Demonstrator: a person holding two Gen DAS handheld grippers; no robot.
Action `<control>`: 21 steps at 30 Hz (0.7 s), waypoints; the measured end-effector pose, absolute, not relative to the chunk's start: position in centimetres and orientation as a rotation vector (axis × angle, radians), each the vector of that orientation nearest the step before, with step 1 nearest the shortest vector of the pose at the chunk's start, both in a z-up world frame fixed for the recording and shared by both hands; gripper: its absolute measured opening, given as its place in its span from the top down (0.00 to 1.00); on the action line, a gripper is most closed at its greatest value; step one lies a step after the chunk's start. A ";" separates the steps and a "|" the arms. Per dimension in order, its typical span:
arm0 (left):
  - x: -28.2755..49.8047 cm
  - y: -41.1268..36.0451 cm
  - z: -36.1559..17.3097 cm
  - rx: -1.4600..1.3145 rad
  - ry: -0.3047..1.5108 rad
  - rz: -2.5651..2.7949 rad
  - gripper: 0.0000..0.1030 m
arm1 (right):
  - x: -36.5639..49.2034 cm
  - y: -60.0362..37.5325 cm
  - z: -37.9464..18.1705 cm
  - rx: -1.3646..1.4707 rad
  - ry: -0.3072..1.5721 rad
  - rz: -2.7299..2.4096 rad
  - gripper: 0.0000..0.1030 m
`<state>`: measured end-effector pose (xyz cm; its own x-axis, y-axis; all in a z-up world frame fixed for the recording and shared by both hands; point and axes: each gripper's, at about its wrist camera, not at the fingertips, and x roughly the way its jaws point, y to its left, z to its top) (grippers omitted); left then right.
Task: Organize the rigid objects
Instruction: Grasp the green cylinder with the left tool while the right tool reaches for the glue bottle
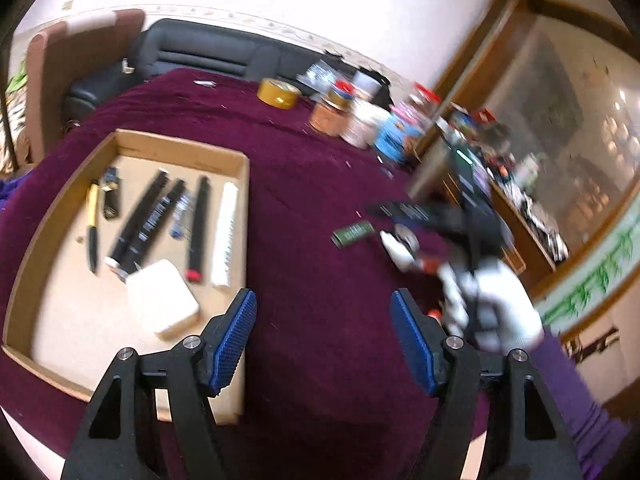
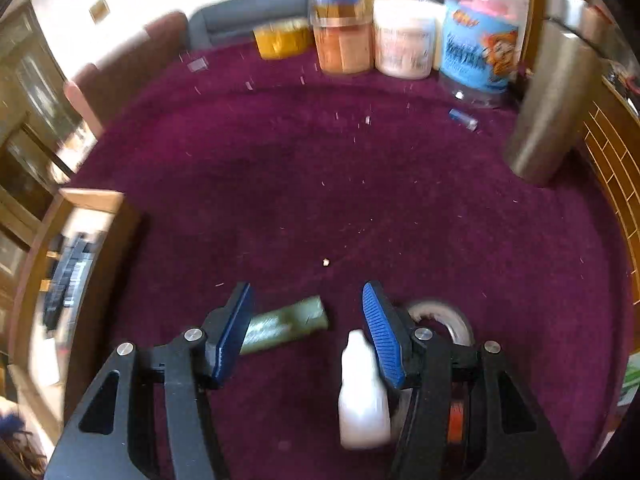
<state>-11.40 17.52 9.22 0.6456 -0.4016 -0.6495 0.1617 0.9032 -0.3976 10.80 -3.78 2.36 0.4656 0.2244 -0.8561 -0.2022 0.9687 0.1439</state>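
A cardboard tray (image 1: 182,148) on the maroon cloth holds several pens and markers, a white ruler-like strip (image 1: 225,232) and a white block (image 1: 162,300). My left gripper (image 1: 324,340) is open and empty, just right of the tray's near corner. My right gripper (image 2: 308,332) is open and empty above the cloth. A green tube (image 2: 292,322) lies between its fingers, and a small white bottle (image 2: 362,396) lies by its right finger. A clear tape ring (image 2: 444,316) sits behind that finger. In the left wrist view the green tube (image 1: 353,233) and white bottle (image 1: 398,250) lie beside the other hand's gripper (image 1: 476,232).
Jars (image 2: 344,40) and a yellow tape roll (image 2: 282,40) stand along the far edge. A steel tumbler (image 2: 552,108) stands at the right. A small blue cap (image 2: 462,118) lies near the blue-label jar (image 2: 480,48). The tray (image 2: 92,200) shows at the left in the right wrist view.
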 end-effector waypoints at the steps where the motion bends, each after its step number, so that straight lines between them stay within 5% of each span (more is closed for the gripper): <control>1: -11.6 17.1 9.0 -0.308 0.818 -0.326 0.38 | 11.3 -3.5 1.4 0.000 1.099 0.253 0.49; 4: -12.2 16.3 8.7 -0.279 0.837 -0.320 0.38 | 10.8 -1.6 1.0 -0.080 1.105 0.256 0.59; 14: -12.3 15.5 7.6 -0.261 0.870 -0.324 0.38 | 1.1 -0.2 2.6 -0.090 1.105 0.707 0.60; 18: -11.8 13.9 6.7 -0.214 0.907 -0.334 0.38 | 0.8 -6.4 5.2 0.057 1.013 0.604 0.46; 21: -10.7 12.0 5.9 -0.141 0.938 -0.326 0.38 | 0.6 -9.9 5.6 0.072 0.985 0.510 0.46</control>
